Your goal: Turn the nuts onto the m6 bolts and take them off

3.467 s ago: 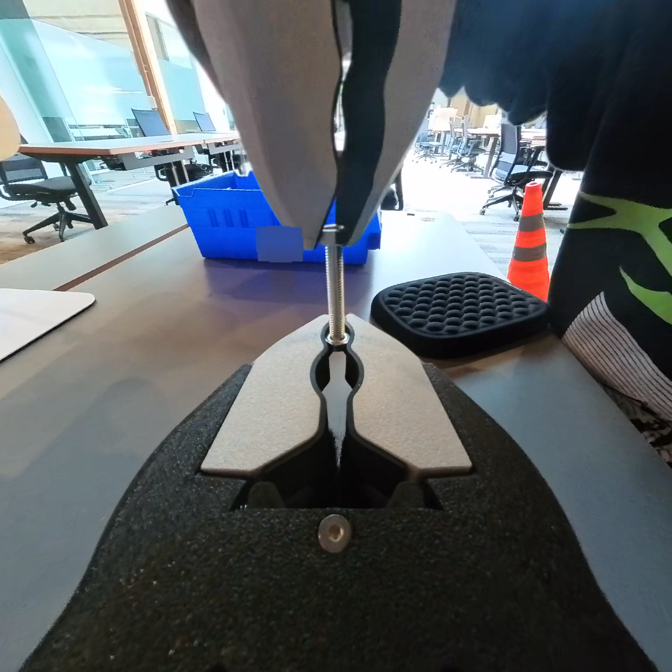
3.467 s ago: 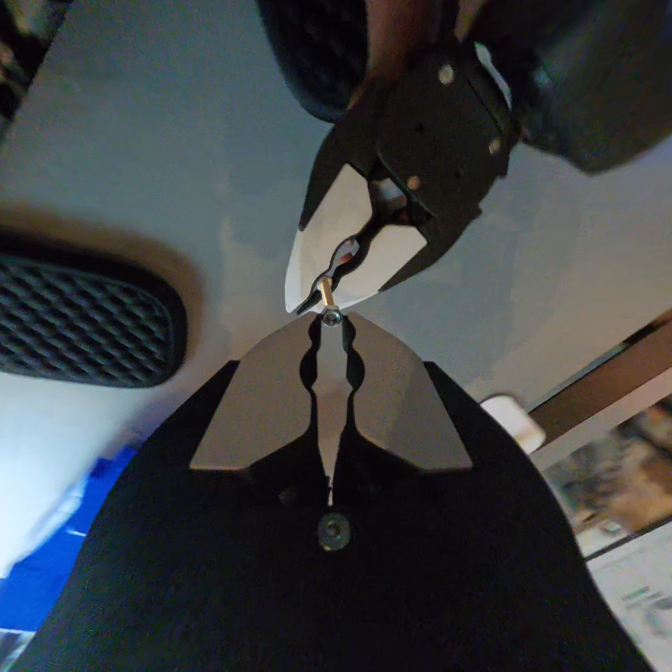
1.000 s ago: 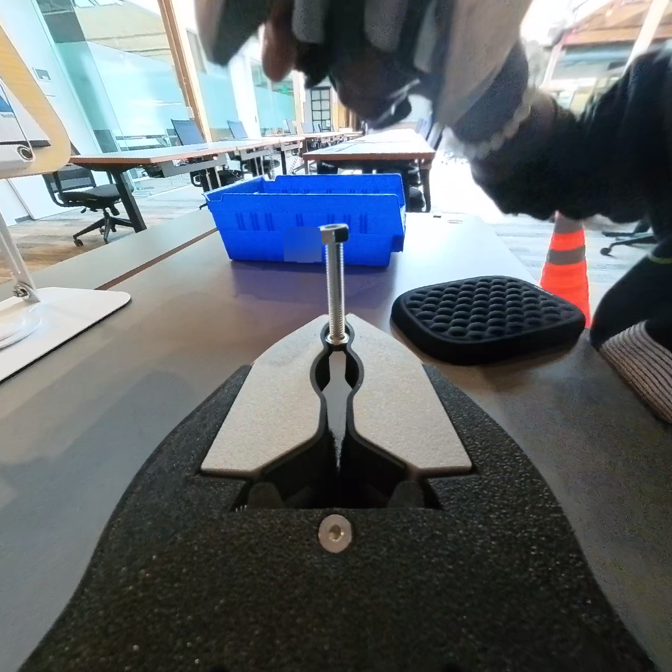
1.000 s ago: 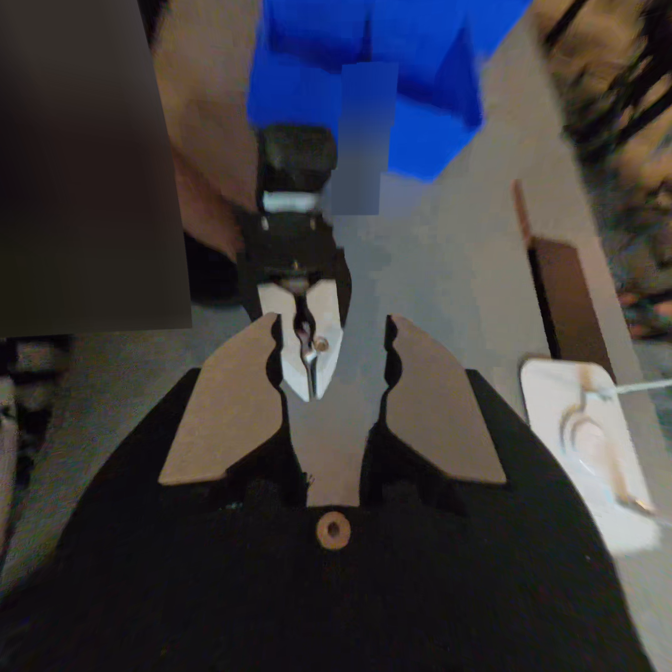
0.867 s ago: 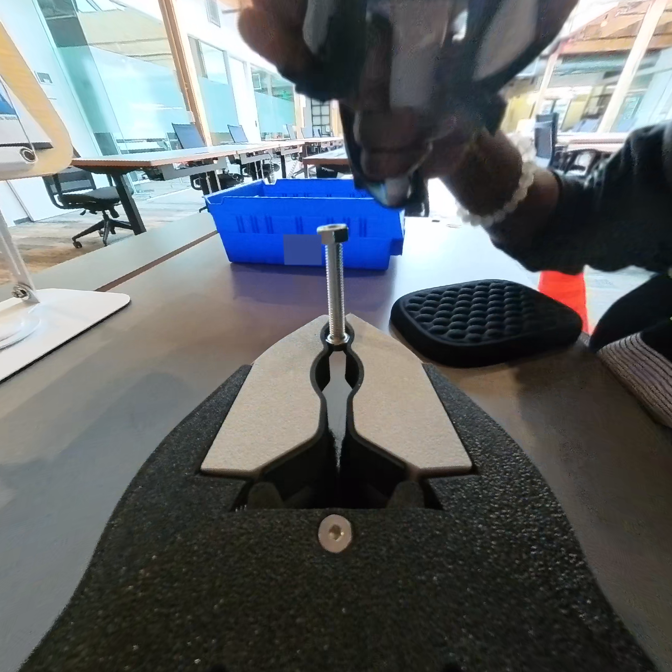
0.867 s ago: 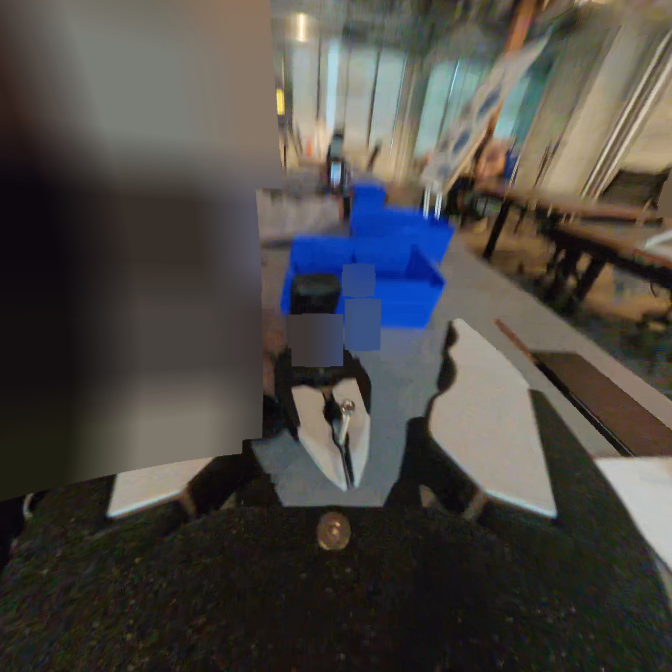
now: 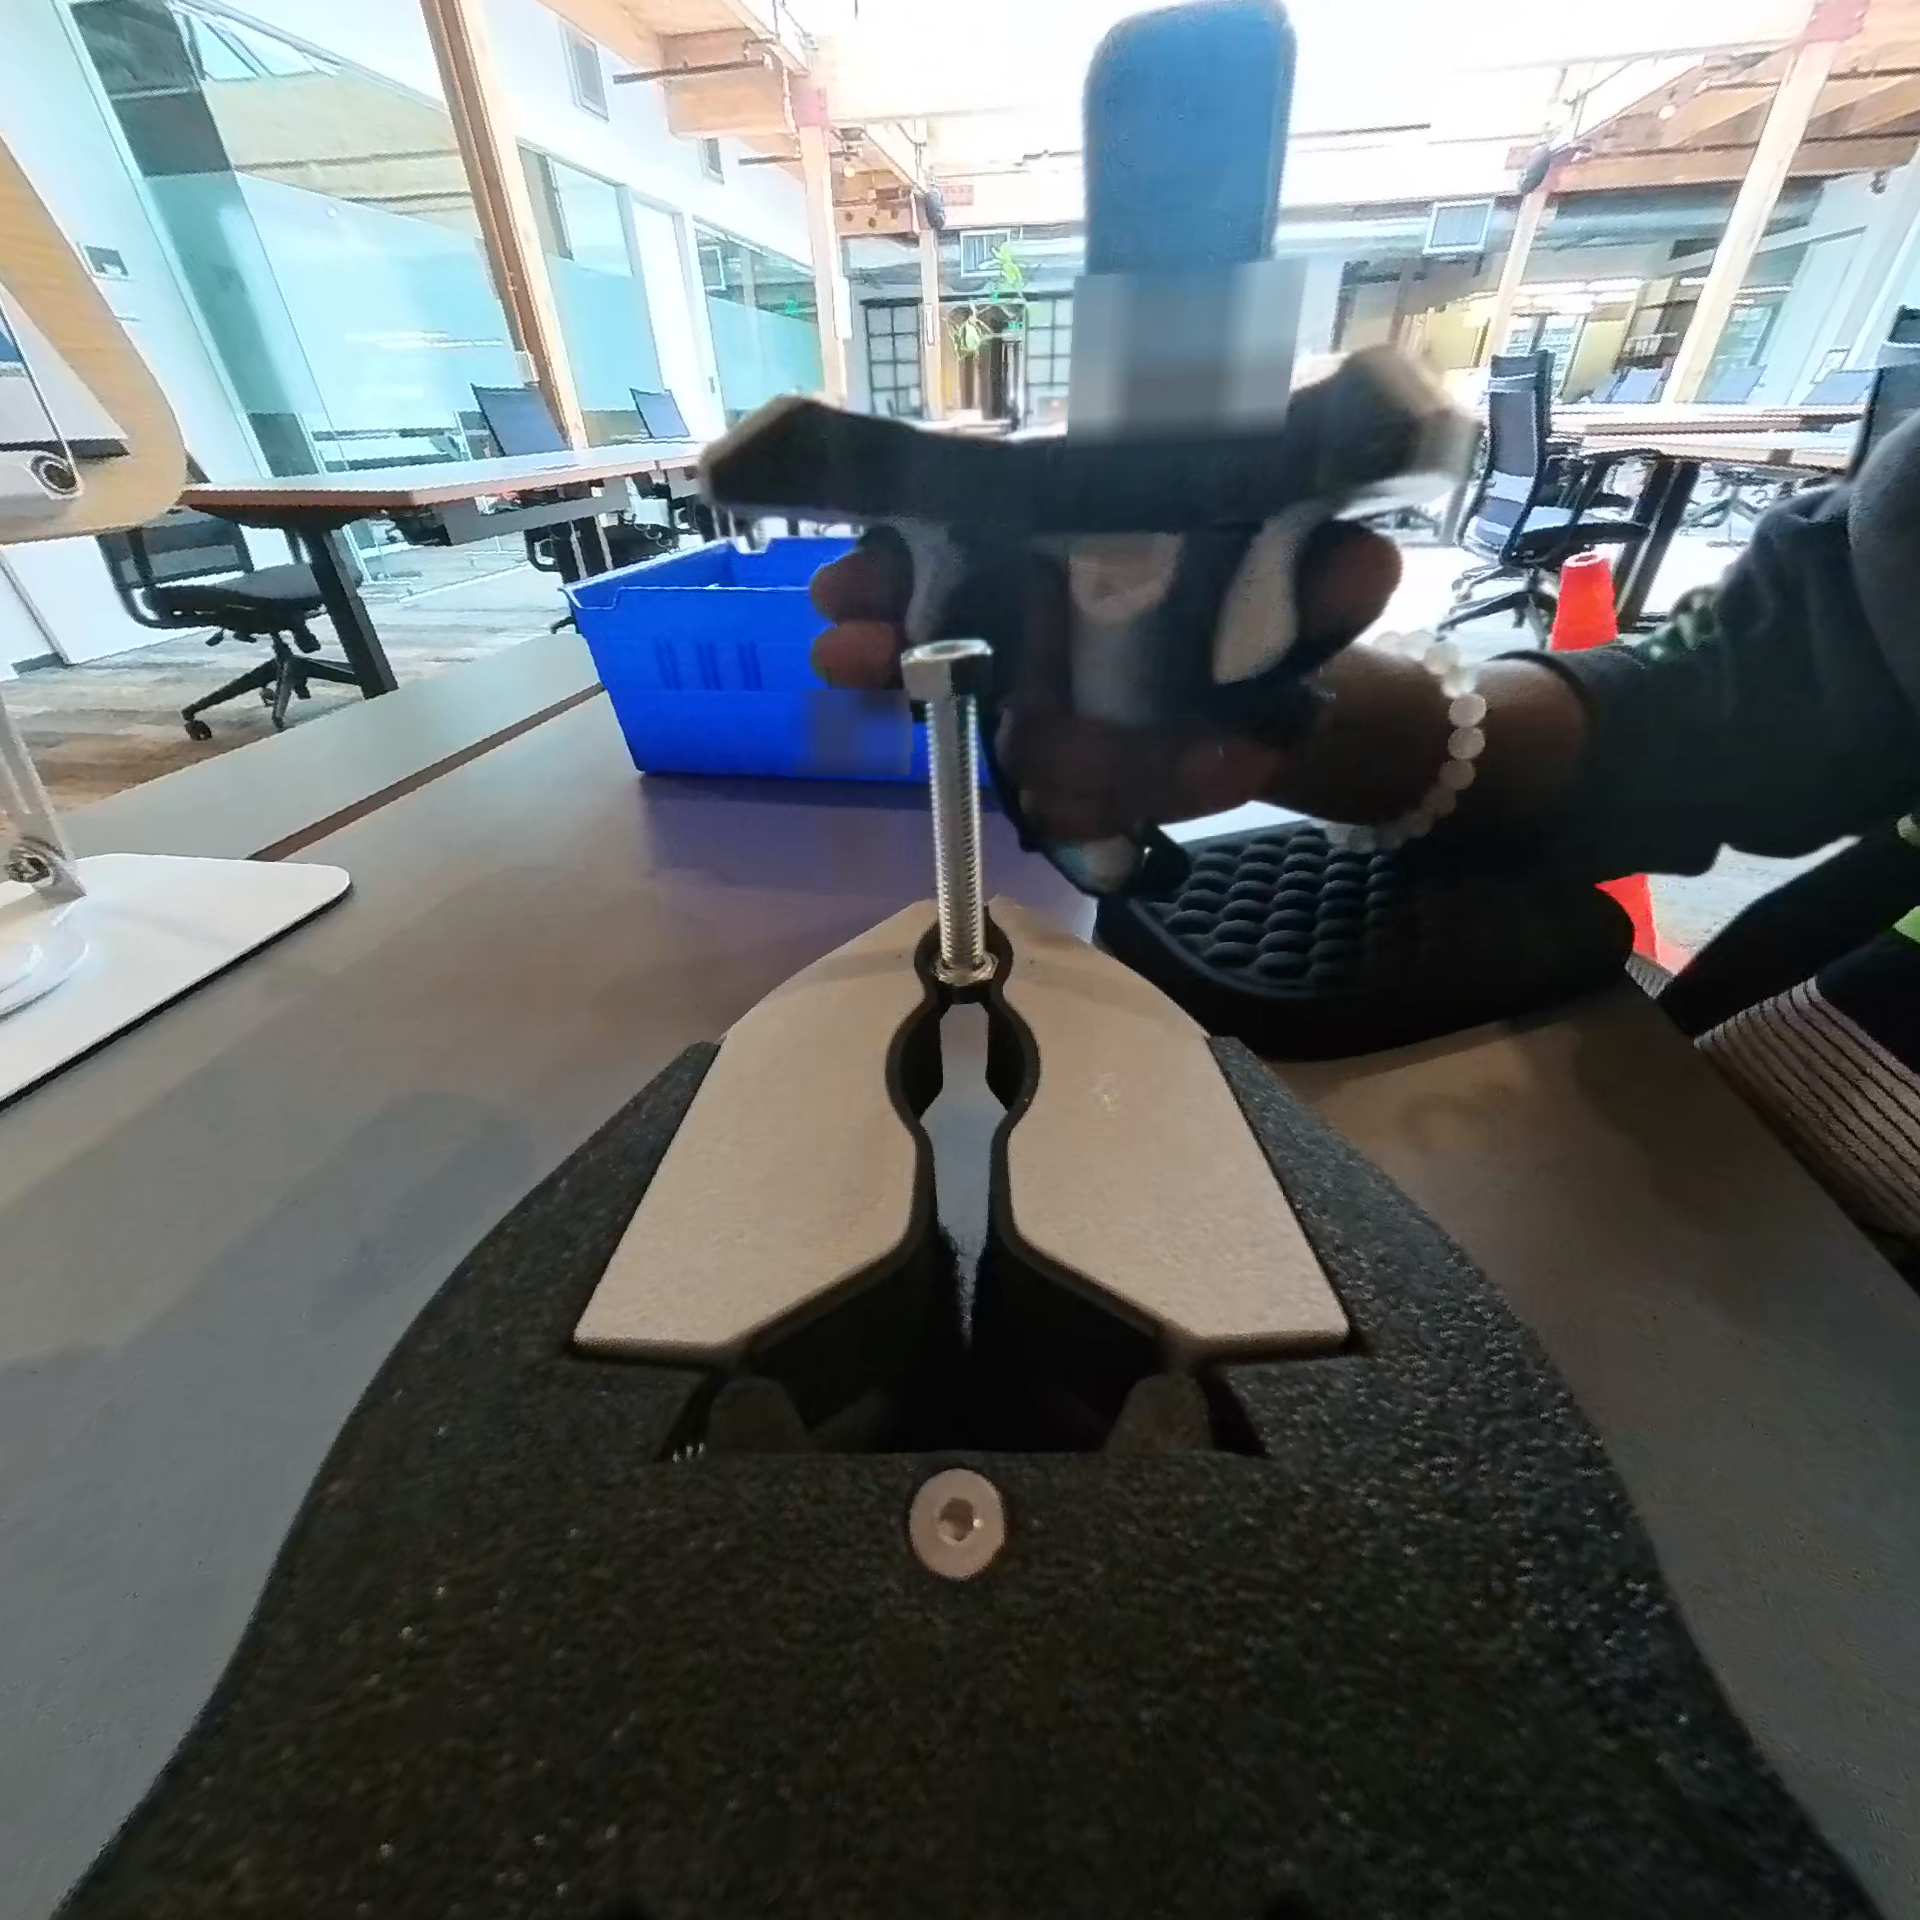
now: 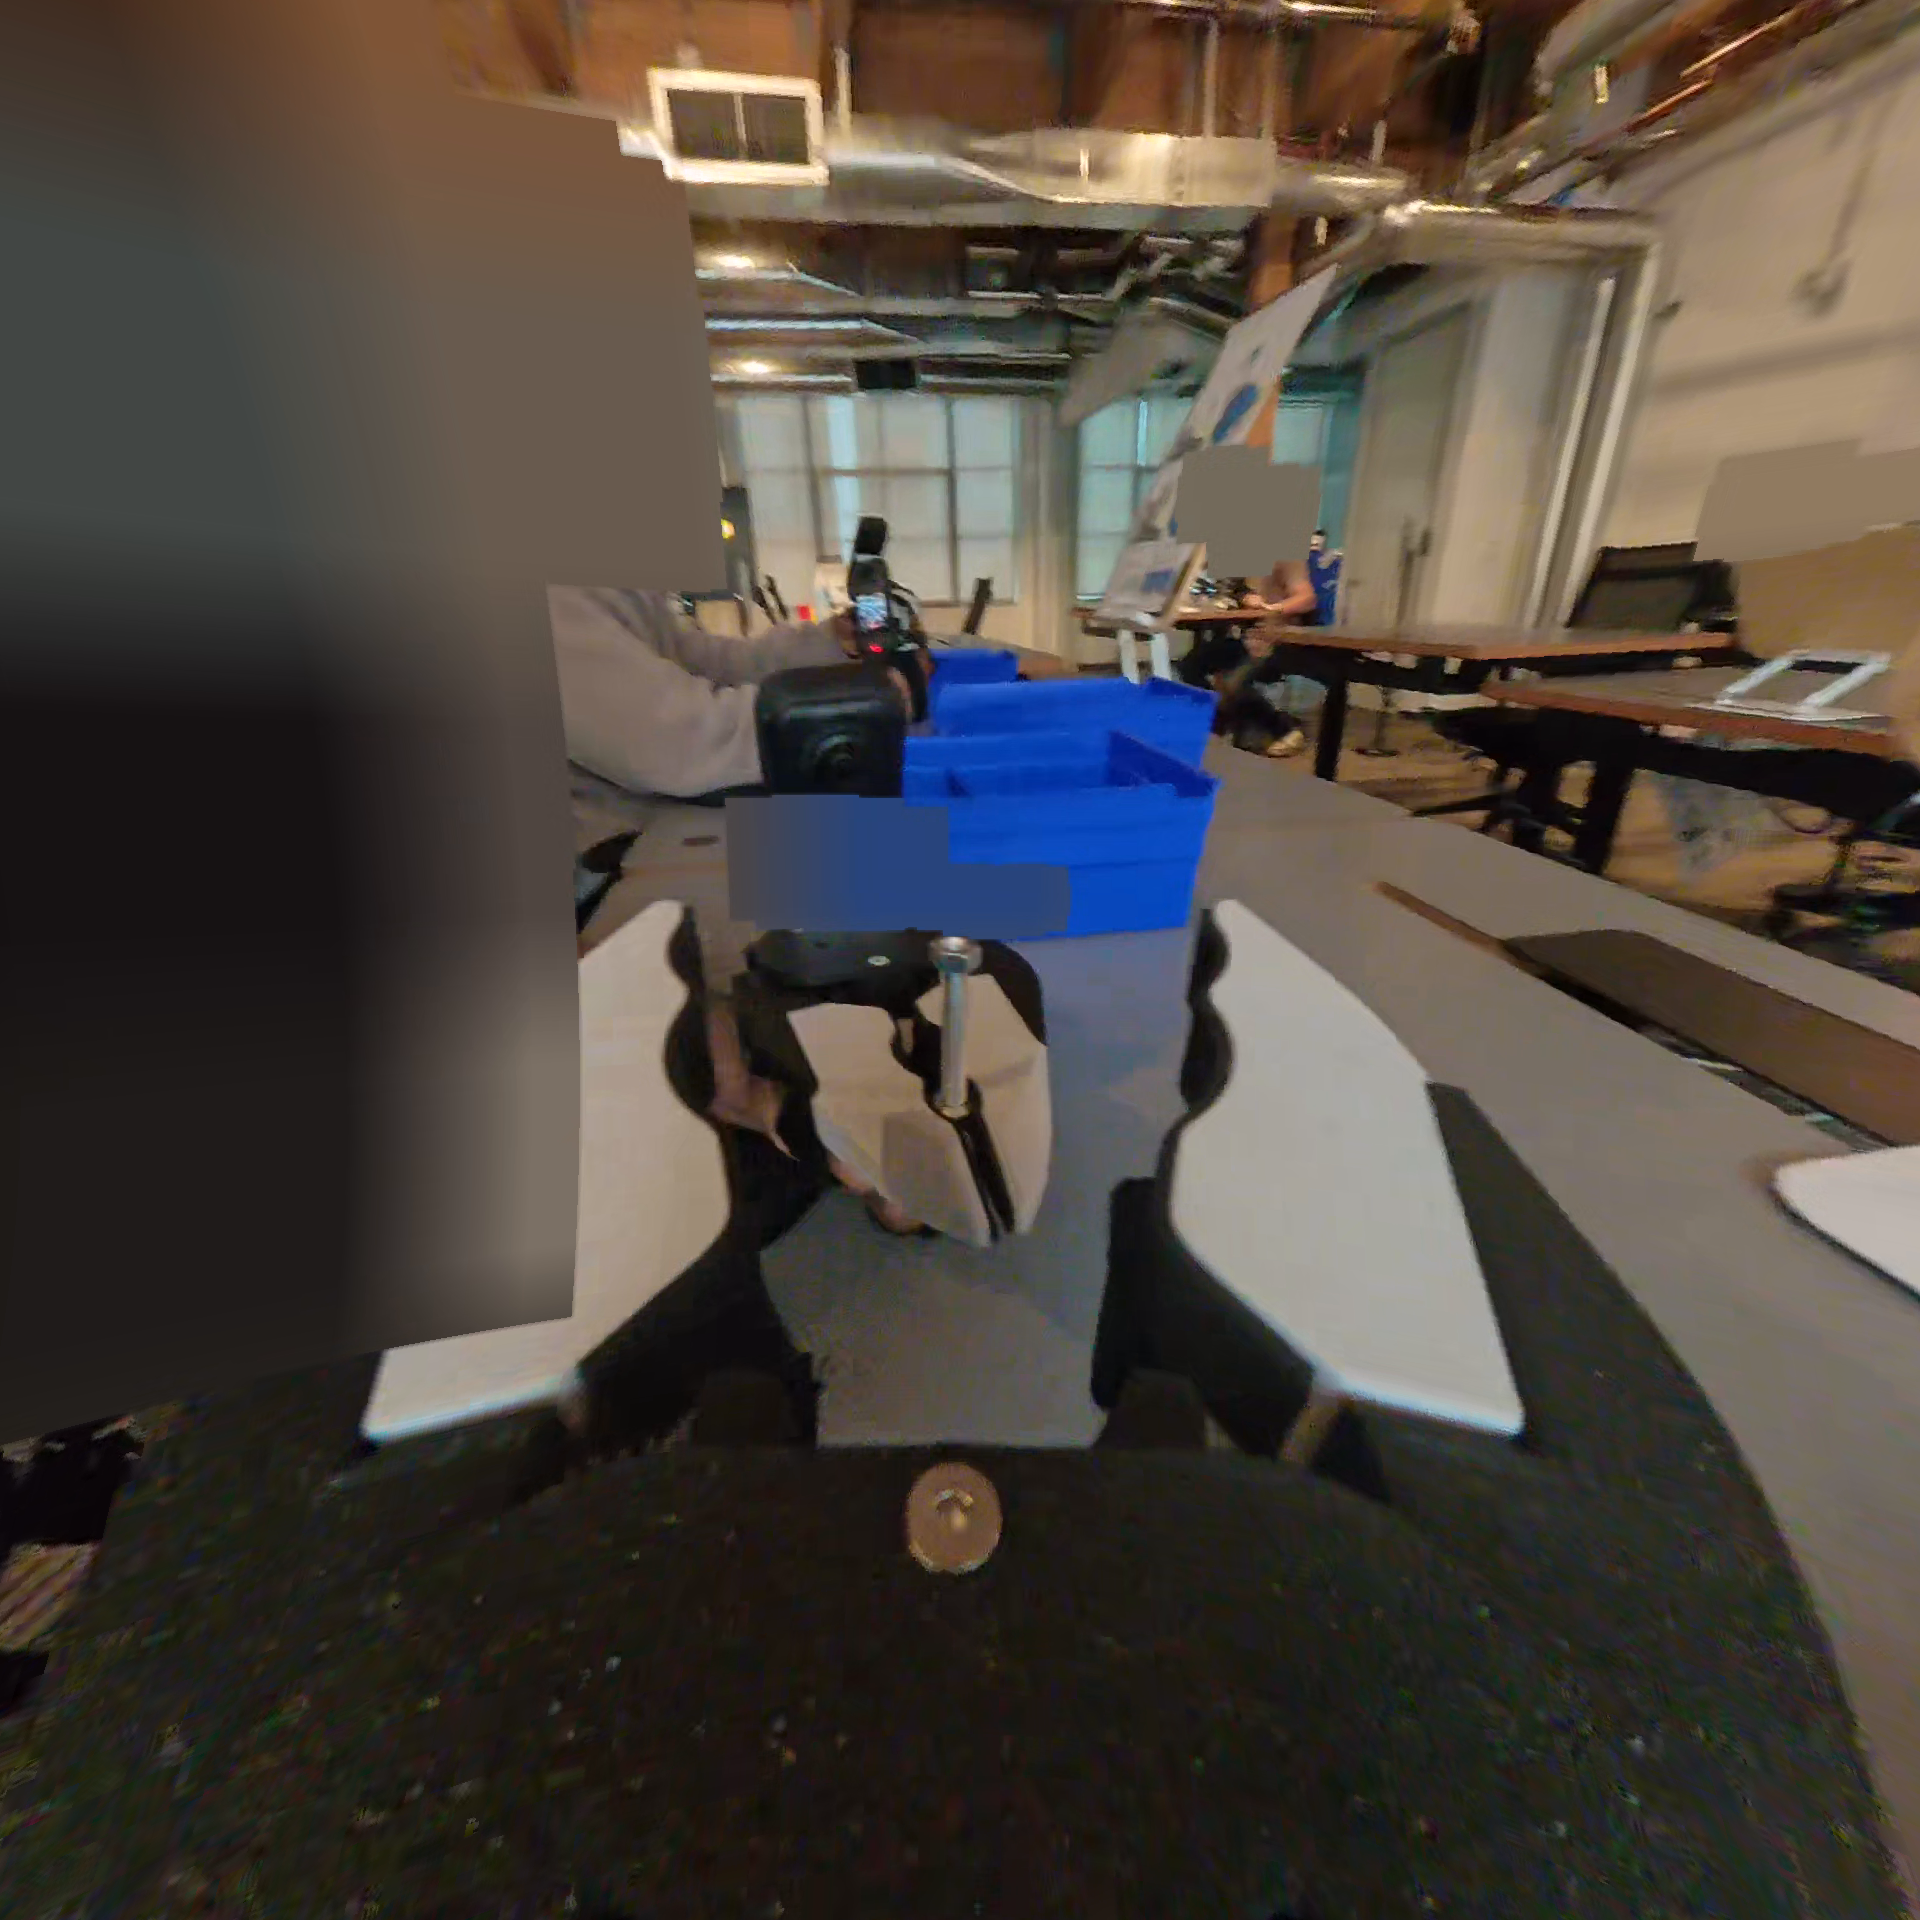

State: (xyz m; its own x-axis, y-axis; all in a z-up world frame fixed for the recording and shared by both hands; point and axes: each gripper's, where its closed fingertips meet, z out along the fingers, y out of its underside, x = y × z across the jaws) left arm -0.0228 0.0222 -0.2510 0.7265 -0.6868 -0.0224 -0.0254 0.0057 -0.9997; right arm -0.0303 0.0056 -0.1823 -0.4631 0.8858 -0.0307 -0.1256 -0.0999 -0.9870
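Right at the tips of the left tongs (image 7: 964,961) sits the bolt (image 7: 954,800), standing pretty much upright with its hex head on top and the threaded end down in the notch between the two pads. Those tongs are closed, and what they're clamping looks like the nut (image 7: 966,969) threaded on the bottom of the bolt, so the bolt sticks straight up out of the grip, above the grey counter (image 7: 416,1039).

From the right wrist view the right tongs (image 8: 940,940) are spread wide open with nothing between the pads. The bolt (image 8: 952,1023) shows up farther off, in the gap between the two open fingers but clearly beyond the tips, not touching either one. The left tongs (image 8: 971,1117) point back toward that camera with the bolt rising from their tip.

Back in the left view, the right tongs (image 7: 1081,488) are blurry, held up behind the bolt head and a bit to its right. Behind all that there's a blue bin (image 7: 717,665) on the counter, and a black honeycomb mat (image 7: 1351,935) off to the right of the bolt.
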